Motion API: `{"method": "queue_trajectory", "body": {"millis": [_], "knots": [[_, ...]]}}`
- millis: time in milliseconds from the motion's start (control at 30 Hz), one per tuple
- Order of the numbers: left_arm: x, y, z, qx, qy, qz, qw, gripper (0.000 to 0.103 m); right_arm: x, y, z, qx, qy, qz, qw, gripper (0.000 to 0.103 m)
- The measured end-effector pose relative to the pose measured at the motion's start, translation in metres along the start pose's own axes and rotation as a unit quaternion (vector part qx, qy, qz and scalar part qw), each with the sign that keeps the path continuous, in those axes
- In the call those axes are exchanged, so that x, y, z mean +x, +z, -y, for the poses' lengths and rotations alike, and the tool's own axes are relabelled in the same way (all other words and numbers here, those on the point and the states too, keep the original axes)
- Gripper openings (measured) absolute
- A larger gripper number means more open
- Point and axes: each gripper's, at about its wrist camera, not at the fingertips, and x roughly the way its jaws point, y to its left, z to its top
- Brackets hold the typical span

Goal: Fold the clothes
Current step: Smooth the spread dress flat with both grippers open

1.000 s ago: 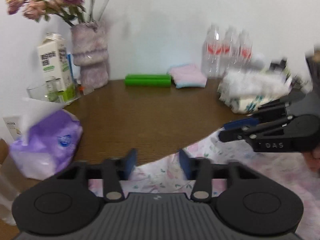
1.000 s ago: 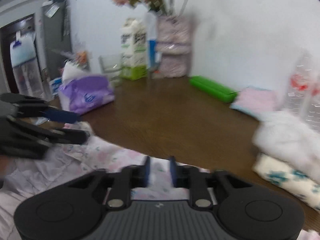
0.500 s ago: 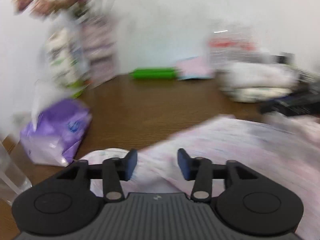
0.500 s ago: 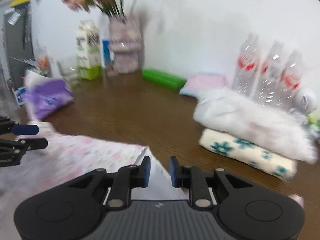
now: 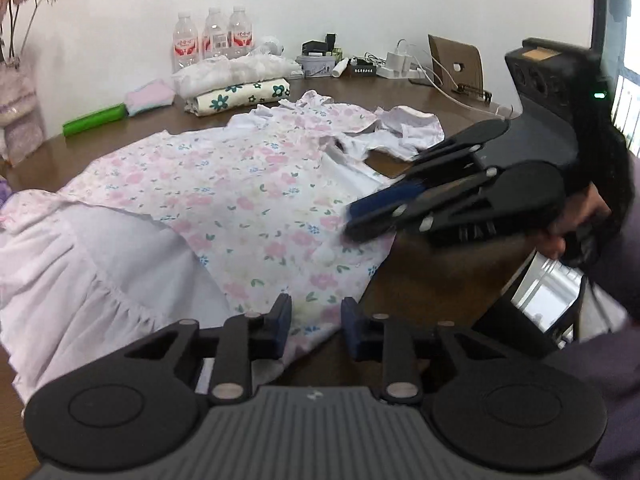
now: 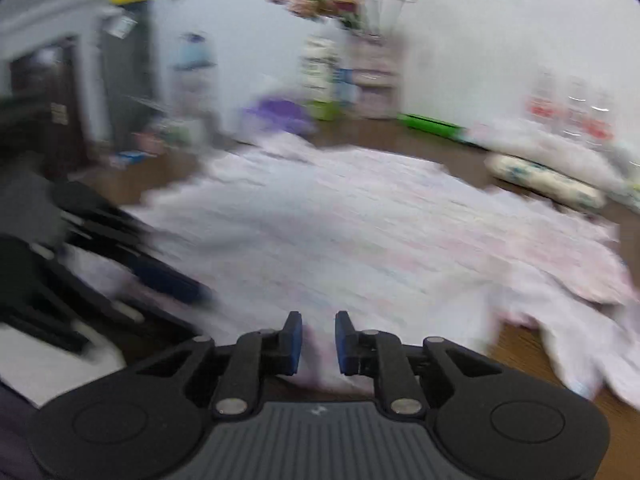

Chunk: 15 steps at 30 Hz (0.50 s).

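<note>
left claw (image 5: pixel 314 320) parted, right claw (image 6: pixel 318 338) seemingly parted

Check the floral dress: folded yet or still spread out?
Mostly spread. The floral dress lies flat across the table, sleeves out; only its skirt hem is turned back, showing white lining. No tidy fold yet.

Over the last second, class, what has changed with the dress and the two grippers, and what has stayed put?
The floral dress, a second ago only at the table's near edge, now lies spread across the table. The left gripper has swung to the right; its jaws stay apart over the hem. The right gripper, also slightly open, is over the dress's side. The folded stack, bottles and green tube have not moved.
</note>
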Motion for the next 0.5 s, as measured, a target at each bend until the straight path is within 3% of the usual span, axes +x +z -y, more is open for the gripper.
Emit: {"method": "queue_trajectory", "body": {"millis": [67, 167, 267, 367, 500], "knots": [[-0.006, -0.006, -0.004, 0.004, -0.003, 0.008, 1.0000, 0.025, -0.015, -0.011, 0.021, 0.050, -0.024, 0.005, 0.998, 0.000], [-0.012, -0.011, -0.009, 0.002, 0.011, 0.005, 0.9999, 0.025, -0.031, -0.010, 0.026, 0.064, -0.040, -0.001, 0.997, 0.009], [-0.019, -0.015, -0.028, -0.012, 0.035, 0.003, 0.9993, 0.026, -0.035, -0.003, 0.014, 0.063, -0.030, 0.035, 0.997, 0.016], [-0.028, -0.020, -0.048, -0.013, 0.070, 0.003, 0.9974, 0.027, -0.013, -0.004, 0.004, 0.056, -0.024, 0.005, 0.998, 0.013], [-0.041, -0.022, -0.078, -0.043, 0.118, -0.008, 0.9920, 0.030, -0.018, -0.014, -0.024, 0.027, -0.020, 0.009, 0.999, 0.012]]}}
